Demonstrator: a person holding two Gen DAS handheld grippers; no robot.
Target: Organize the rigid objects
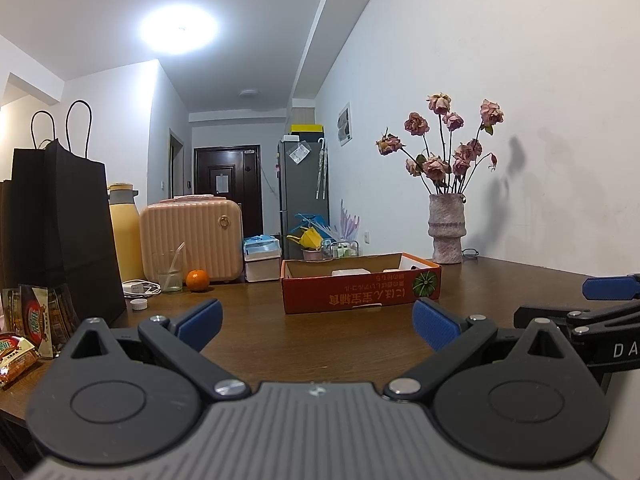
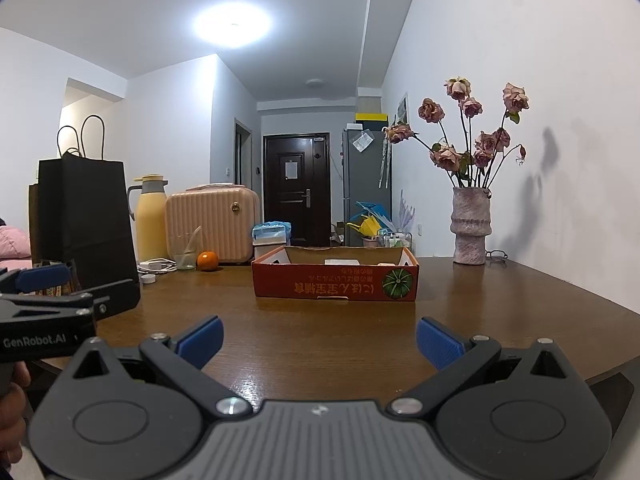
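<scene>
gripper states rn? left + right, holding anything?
Left tongs: open, holding nothing, above the brown wooden table.
Right tongs: open, holding nothing, above the same table.

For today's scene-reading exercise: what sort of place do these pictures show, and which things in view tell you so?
Most likely a lived-in flat: a wooden dining table holds a vase of dried roses and a thermos jug, with a fridge and a dark entrance door down the hallway behind.
</scene>
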